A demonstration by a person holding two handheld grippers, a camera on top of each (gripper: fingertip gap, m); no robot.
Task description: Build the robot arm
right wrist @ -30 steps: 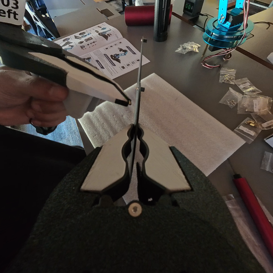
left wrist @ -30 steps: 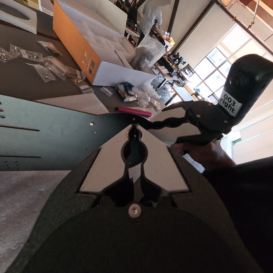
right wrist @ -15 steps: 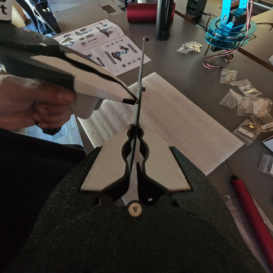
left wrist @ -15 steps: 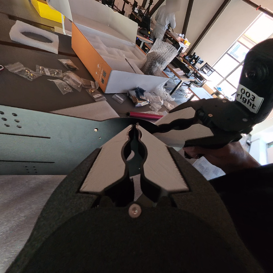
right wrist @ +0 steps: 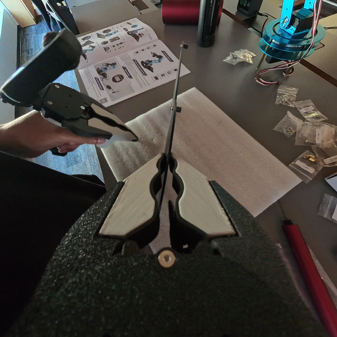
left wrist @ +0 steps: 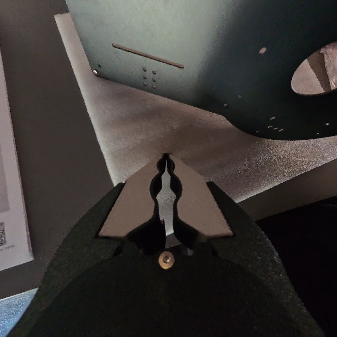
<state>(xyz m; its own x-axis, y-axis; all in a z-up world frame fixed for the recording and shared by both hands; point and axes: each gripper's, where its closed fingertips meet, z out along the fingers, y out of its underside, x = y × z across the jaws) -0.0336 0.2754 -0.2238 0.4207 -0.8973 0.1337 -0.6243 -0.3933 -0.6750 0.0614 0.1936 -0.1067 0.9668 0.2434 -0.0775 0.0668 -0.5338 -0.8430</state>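
Right gripper (right wrist: pixel 166 156) clamps plate (right wrist: pixel 174 102) on edge, upright. Thin, stiff, likely slippery; grip the rim. Left gripper (left wrist: pixel 166 155) closed, empty, over foam (left wrist: pixel 182 127).

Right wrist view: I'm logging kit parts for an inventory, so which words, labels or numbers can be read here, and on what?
I won't copy writing; these things bear it.
Open booklet, beyond the foam sheet: printed headings, captions, a square code.
Clear bags, right side: small white labels.
Dark plate in the right gripper: none visible.
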